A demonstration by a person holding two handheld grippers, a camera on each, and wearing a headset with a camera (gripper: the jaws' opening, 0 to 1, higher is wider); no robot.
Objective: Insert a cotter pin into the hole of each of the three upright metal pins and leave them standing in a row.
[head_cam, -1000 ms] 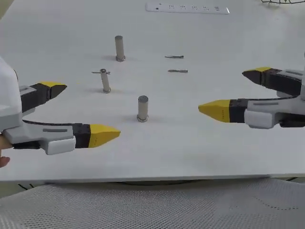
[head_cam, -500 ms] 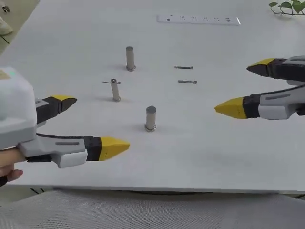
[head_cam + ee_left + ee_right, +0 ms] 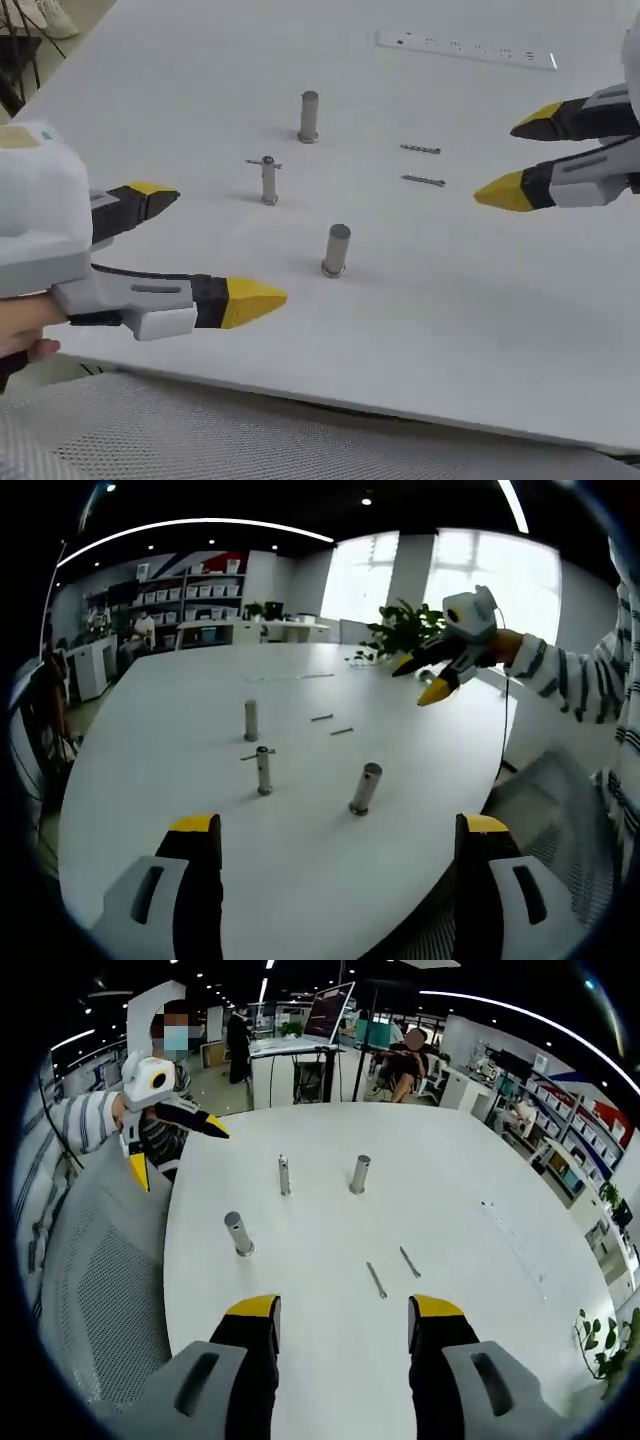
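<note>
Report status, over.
Left gripper, right gripper open, empty. Middle pin has cotter pin; far pin, near pin bare. Two loose cotter pins on table.

- Head view looks forward and down from the table (image 3: 480, 330) edge.
- Both gripper views face inward from opposite sides, sharing the metal pins (image 3: 365, 788).

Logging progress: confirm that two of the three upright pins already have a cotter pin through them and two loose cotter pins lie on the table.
Not two: one. The head view shows a cotter pin through the middle pin alone; the far pin and near pin are bare. Two loose cotter pins lie on the table.
</note>
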